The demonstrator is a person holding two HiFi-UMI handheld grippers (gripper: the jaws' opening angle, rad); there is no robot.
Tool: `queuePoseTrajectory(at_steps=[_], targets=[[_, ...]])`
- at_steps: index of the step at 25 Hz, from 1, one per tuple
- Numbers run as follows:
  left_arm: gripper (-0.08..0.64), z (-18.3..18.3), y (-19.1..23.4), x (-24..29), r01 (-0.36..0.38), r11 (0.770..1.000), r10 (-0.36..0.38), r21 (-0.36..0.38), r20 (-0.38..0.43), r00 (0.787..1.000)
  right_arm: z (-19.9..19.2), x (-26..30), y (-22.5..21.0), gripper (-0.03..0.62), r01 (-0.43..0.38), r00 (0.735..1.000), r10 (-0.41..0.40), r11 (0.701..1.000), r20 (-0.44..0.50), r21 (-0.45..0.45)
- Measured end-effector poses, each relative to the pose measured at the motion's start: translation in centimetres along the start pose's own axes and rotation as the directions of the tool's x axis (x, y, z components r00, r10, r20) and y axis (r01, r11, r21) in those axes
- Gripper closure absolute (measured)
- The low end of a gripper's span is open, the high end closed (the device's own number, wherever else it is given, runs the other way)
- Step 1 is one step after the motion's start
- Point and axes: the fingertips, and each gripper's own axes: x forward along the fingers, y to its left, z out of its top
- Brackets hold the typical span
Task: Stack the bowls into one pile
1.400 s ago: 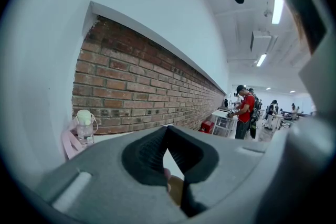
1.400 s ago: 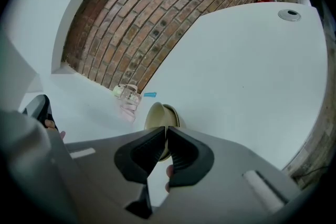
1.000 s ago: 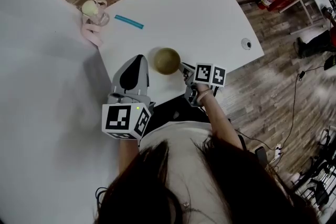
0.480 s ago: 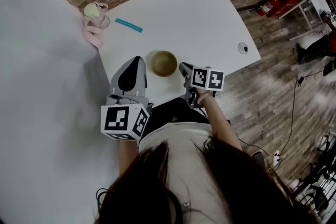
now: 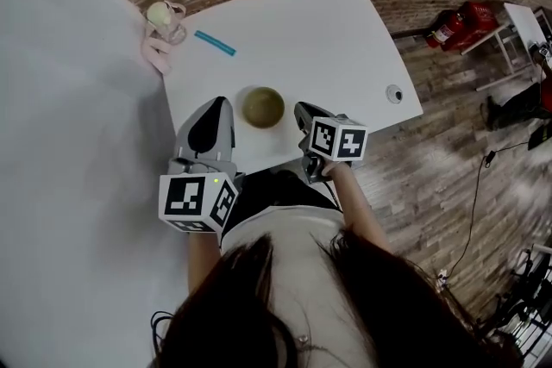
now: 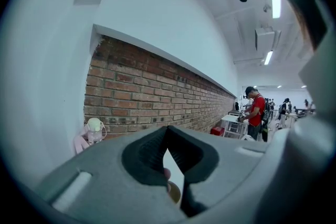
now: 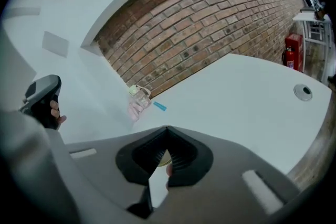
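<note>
Bowls (image 5: pixel 263 108) show as one round shape near the table's (image 5: pixel 336 30) near edge, between the two grippers; how many are nested I cannot tell. Left gripper (image 5: pixel 222 102) lies just left of them and right gripper (image 5: pixel 300 108) just right. Both are about equally near, with their tips pointing toward the far edge. Left jaws are pressed together on nothing. Right jaws have just been closing and meet, with nothing between them. No other bowl is on the table, so the pile looks finished.
</note>
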Motion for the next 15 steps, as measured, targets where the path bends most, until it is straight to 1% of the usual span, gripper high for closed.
queuePoseTrajectory(at_steps=[3,9,15], targets=[[0.56,0.1,-0.7,-0.5,-0.017,1.0,0.017,0.004,0.007,1.0,0.9,-0.8,0.3,0.597,-0.006,1.0,0.007,0.999,0.024,-0.052],[0.56,-0.5,-1.4,-1.5,-0.051,0.999,0.05,0.002,0.009,0.999,2.0,-1.8,0.7,0.597,-0.029,0.997,0.038,0.992,0.068,-0.127],[0.56,-0.8,-1.9,-2.1,-0.09,0.996,0.09,-0.007,0.017,0.996,2.9,-3.0,1.3,0.597,-0.041,0.993,0.065,0.971,0.094,-0.236]])
